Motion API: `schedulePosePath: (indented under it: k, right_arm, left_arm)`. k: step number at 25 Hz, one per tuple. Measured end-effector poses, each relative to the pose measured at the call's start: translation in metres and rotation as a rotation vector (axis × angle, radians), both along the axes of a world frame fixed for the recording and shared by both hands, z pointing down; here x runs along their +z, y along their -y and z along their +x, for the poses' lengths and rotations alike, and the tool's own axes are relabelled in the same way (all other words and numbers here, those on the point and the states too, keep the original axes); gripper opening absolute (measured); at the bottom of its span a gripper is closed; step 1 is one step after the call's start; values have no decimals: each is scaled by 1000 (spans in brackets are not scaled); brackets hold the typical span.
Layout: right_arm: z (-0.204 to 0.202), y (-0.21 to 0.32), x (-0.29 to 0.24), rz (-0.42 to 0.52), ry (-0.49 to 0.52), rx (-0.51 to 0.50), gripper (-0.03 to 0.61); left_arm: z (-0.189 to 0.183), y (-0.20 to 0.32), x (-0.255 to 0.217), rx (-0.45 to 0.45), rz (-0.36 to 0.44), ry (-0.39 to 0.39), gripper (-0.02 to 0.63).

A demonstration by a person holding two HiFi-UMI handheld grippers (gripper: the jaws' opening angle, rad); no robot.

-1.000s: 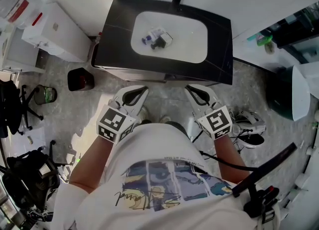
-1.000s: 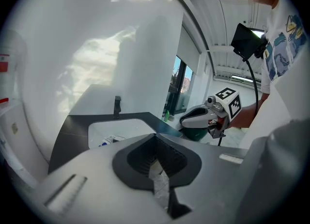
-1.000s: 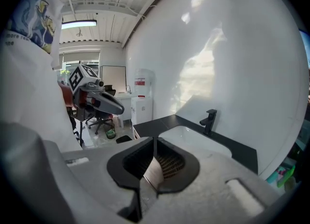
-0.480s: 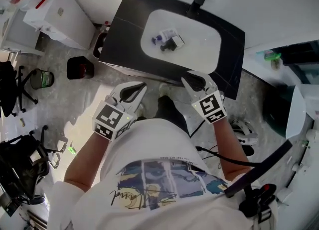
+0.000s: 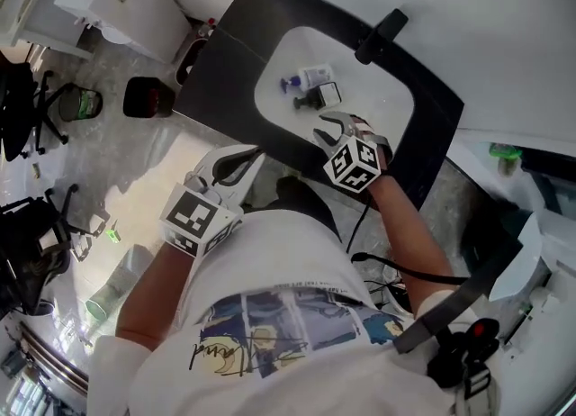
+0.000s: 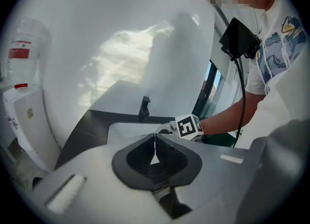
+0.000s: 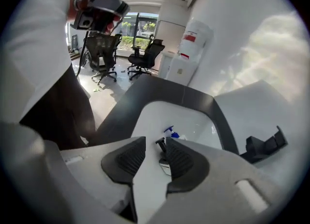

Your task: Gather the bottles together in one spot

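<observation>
Two lie side by side in the basin (image 5: 378, 90), middle of the table (image 5: 229, 54): blue-capped bottle (image 5: 306, 77), black-capped bottle (image 5: 321, 95). Your right tool (image 5: 328, 122), jaws just opening and empty, hovers beside the black one; left tool (image 5: 252, 158) is closed. Off-centre closing could knock it rolling.

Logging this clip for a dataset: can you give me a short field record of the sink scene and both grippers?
surface: black counter with white sink basin
bottles: blue-capped bottle and black-capped bottle, side by side in the basin
right gripper: over the basin, jaws apart, just been opening, nothing between them; black-capped bottle just ahead
left gripper: jaws together, empty, short of the counter's near edge
</observation>
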State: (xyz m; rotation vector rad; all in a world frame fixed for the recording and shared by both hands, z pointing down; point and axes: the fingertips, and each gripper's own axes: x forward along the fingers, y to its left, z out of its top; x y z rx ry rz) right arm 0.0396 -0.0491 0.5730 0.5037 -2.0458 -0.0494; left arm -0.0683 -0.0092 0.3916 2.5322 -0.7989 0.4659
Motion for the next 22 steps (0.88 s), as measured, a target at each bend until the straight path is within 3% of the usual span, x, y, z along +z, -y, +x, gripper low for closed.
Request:
schedulePosePath:
  k: [5,22]
  right_arm:
    - [0,19,45,-41,-68,-138,140]
    - [-14,60,159,-85,-337,-452,143]
  left_arm:
    - [5,12,4,-79,-25,19,11]
    - [-13,19,20,-301,-90,65,11]
